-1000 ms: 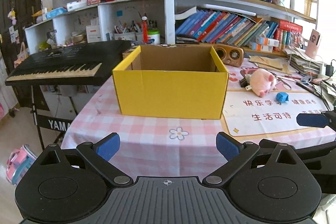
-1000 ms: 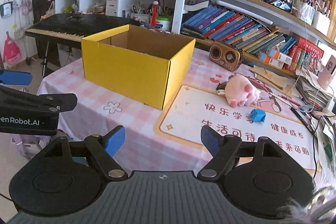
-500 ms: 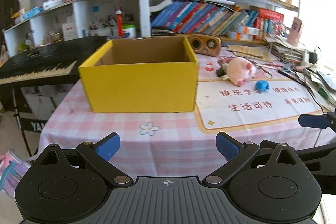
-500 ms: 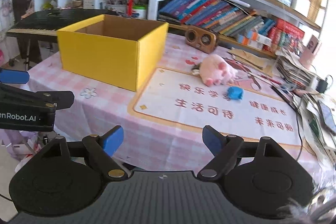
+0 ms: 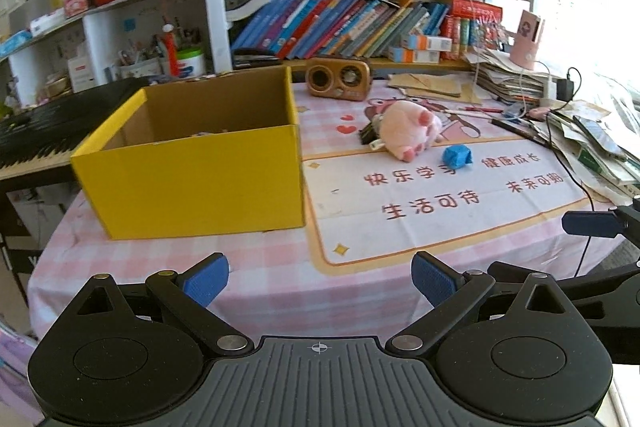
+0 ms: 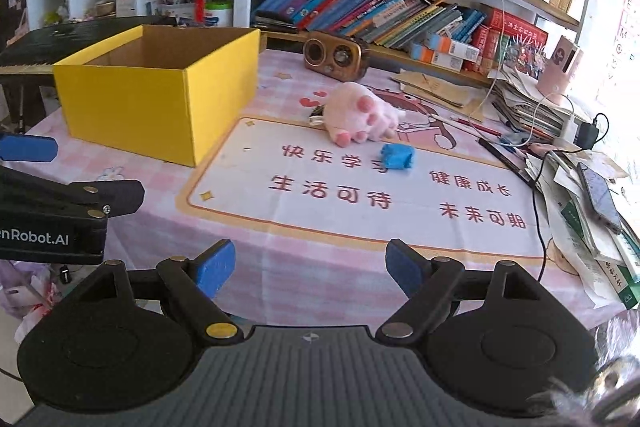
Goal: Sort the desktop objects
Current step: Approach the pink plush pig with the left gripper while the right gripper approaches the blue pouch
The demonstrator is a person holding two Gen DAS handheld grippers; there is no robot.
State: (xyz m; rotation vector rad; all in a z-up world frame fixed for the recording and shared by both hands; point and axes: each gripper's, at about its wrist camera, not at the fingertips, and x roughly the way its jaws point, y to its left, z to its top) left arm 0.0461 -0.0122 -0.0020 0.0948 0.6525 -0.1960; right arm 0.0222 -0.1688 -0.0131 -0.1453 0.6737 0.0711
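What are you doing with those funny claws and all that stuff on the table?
A person holds a claw in each hand, sorting things on the desk. The left claw and right claw are both open and empty, hovering over the near edge of the table. A yellow box stands open on the left. A pink plush toy and a small blue object lie on the mat, not yet picked up.
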